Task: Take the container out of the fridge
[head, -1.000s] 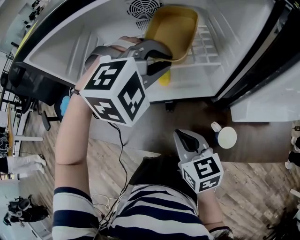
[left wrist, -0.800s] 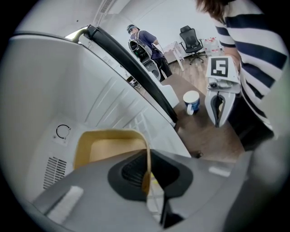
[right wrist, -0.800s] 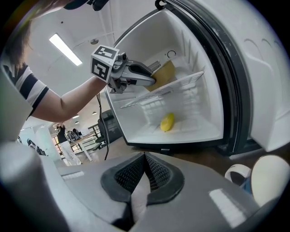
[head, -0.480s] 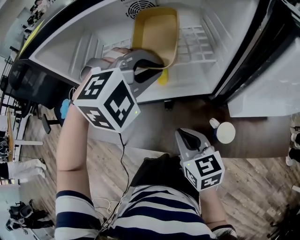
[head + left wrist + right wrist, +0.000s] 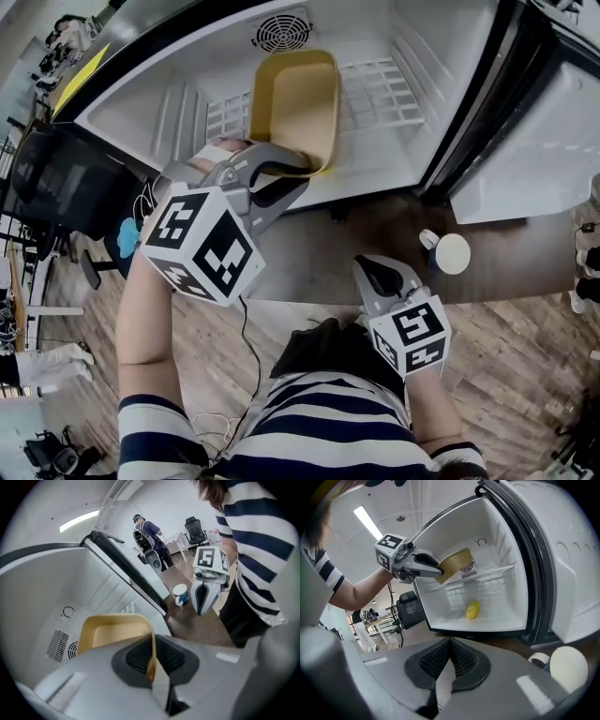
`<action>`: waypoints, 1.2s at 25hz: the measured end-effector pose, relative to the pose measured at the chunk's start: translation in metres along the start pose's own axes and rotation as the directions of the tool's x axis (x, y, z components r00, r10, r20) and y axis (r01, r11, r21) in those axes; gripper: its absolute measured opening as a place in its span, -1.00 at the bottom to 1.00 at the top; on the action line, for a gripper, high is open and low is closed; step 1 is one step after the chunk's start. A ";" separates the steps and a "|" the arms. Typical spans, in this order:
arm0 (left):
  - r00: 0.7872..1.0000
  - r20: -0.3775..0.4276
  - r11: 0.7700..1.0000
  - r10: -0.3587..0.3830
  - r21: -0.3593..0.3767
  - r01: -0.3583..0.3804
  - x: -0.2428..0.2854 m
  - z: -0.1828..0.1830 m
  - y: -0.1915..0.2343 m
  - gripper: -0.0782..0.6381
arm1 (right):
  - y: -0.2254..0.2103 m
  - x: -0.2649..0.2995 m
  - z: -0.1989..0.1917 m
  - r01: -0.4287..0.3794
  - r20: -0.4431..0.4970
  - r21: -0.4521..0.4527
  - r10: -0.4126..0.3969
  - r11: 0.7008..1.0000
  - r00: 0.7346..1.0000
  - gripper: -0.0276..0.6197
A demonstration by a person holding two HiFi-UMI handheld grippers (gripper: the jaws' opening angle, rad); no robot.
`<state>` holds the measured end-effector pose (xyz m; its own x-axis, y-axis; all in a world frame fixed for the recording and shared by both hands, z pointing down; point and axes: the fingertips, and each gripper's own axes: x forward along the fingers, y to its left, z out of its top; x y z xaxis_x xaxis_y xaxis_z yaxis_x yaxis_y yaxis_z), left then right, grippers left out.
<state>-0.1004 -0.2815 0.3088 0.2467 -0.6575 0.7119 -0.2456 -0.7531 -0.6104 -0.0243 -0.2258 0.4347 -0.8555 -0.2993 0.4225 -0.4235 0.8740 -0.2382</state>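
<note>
In the head view, the left gripper is clamped on the near rim of the yellow container. Over the last second the container has slid left and toward the front of the fridge. Its near end now reaches the front edge of the wire shelf, so the pull-out looks roughly half done. The right gripper hangs low by the person's body, near a cup.

In the left gripper view, the container's thin rim stands pinched between the jaws, and its body stretches away into the fridge.

In the right gripper view, that gripper's own jaws are pressed together with nothing between them. Beyond them the container hangs tilted at the fridge opening, above a yellow fruit on the fridge floor.
</note>
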 end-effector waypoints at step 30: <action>0.975 0.119 0.982 -0.185 -0.012 0.188 -0.054 0.003 -0.151 -0.78 | 0.047 -0.035 0.023 0.171 0.057 -0.024 -0.169 0.985 0.984 -0.93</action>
<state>-0.0735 -0.1328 0.3616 0.3976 -0.5048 0.7663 -0.2057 -0.8629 -0.4616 -0.0208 -0.1829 0.3886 -0.7869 -0.4644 0.4065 -0.5563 0.8189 -0.1412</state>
